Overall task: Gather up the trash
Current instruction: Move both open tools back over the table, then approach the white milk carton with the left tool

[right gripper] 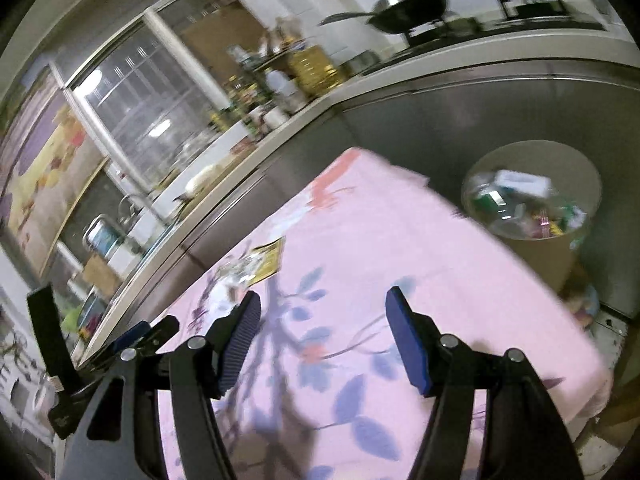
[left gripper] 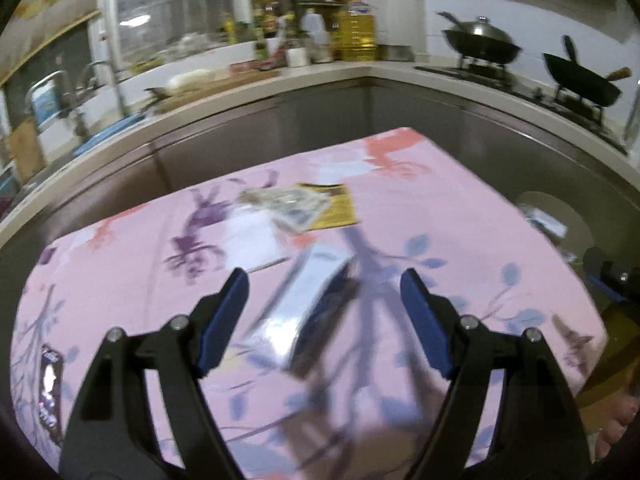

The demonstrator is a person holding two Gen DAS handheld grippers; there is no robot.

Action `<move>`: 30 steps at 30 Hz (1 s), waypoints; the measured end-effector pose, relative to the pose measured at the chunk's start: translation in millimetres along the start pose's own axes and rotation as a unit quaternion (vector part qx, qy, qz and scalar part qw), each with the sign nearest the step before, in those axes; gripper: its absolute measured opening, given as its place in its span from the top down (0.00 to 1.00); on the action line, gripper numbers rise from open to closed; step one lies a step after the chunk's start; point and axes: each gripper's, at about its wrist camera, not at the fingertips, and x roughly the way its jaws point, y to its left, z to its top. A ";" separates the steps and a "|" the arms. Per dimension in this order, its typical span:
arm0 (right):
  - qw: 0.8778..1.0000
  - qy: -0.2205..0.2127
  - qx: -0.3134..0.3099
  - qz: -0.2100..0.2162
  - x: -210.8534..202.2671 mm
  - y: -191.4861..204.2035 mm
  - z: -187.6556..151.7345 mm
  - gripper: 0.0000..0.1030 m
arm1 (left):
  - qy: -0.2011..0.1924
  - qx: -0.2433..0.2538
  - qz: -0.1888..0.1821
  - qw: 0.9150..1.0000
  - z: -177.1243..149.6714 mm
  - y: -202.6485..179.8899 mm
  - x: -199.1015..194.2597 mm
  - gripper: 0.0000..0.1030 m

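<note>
Both grippers — left gripper (left gripper: 324,280), right gripper (right gripper: 322,300) — tilt downward, jaws apart.

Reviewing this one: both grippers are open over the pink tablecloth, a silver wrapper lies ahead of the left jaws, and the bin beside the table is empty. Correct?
Not quite. The bin is not empty: the right wrist view shows it holding a clear bag of mixed trash. The rest stands: the left gripper and right gripper have open jaws over the pink tablecloth, and the silver wrapper lies ahead of the left jaws.

Bare surface (right gripper: 400,240) lies ahead of the right fingers (right gripper: 404,336); a silver packet (left gripper: 296,312) blocks between the left fingers (left gripper: 224,312).
</note>
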 end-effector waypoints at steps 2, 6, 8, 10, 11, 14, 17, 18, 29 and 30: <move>1.000 0.009 -0.018 0.009 7.7 20.1 -5.0 0.39 | -0.003 -0.011 0.012 1.000 -4.6 15.8 -3.7 0.27; 0.999 0.024 -0.037 0.028 20.4 47.2 -14.2 0.36 | -0.007 -0.037 0.036 0.999 -14.1 49.3 -9.6 0.27; 0.998 0.029 -0.046 0.032 24.7 57.1 -19.6 0.34 | -0.007 -0.046 0.048 0.998 -18.1 63.3 -10.8 0.27; 0.997 0.038 -0.057 0.035 30.0 67.7 -24.6 0.33 | -0.006 -0.054 0.055 0.997 -21.6 74.2 -11.0 0.27; 0.997 0.042 -0.061 0.036 32.3 72.0 -27.6 0.33 | -0.005 -0.058 0.059 0.997 -23.9 80.9 -11.1 0.27; 0.996 0.053 -0.068 0.036 38.0 81.0 -35.5 0.32 | -0.002 -0.067 0.068 0.995 -29.1 94.4 -11.1 0.27; 0.995 0.062 -0.073 0.036 42.6 86.8 -42.1 0.32 | 0.001 -0.074 0.075 0.994 -32.5 104.1 -8.1 0.27; 0.994 0.066 -0.074 0.036 44.5 88.6 -44.1 0.31 | 0.002 -0.075 0.077 0.994 -33.5 106.5 -7.5 0.27; 0.994 0.082 -0.064 0.035 55.4 92.6 -55.6 0.31 | 0.021 -0.090 0.091 0.992 -44.8 131.3 5.3 0.27; 0.994 0.082 -0.061 0.037 56.5 92.6 -56.4 0.31 | 0.022 -0.091 0.093 0.991 -45.4 132.4 6.2 0.27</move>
